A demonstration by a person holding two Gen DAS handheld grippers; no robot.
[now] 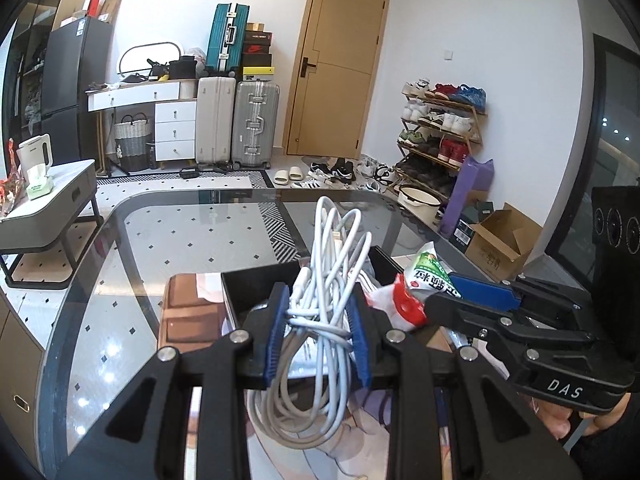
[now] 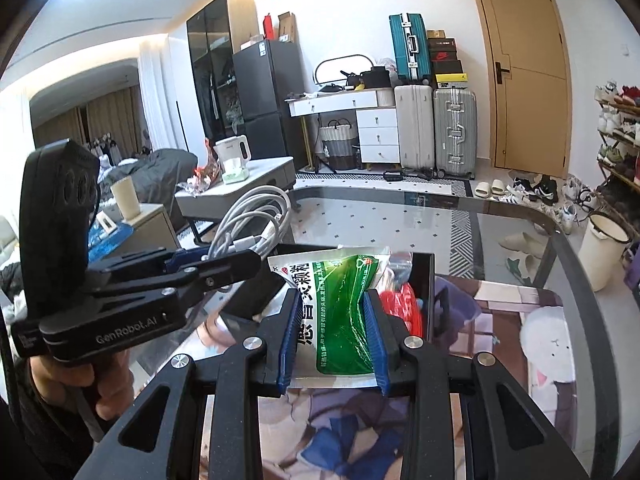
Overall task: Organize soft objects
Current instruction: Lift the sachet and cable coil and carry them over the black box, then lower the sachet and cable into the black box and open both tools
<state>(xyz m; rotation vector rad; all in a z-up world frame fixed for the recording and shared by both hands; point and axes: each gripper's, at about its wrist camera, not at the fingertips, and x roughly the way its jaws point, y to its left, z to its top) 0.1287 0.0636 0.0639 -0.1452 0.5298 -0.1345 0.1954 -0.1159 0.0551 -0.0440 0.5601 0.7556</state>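
Glass surface (image 1: 168,240) bears a box (image 2: 424,276); left tongs (image 1: 318,332) grip cables (image 1: 332,264), right tongs (image 2: 334,340) grip a sachet (image 2: 340,300), neither yet placed.

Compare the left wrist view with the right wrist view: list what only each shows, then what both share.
Only the left wrist view shows the cardboard box and purple mat on the floor.

Only the right wrist view shows the paper cup and the curtains.

Both show the left gripper shut on the white cable, the right gripper shut on the green packet, the black bin, the glass table, suitcases, door and kettle.
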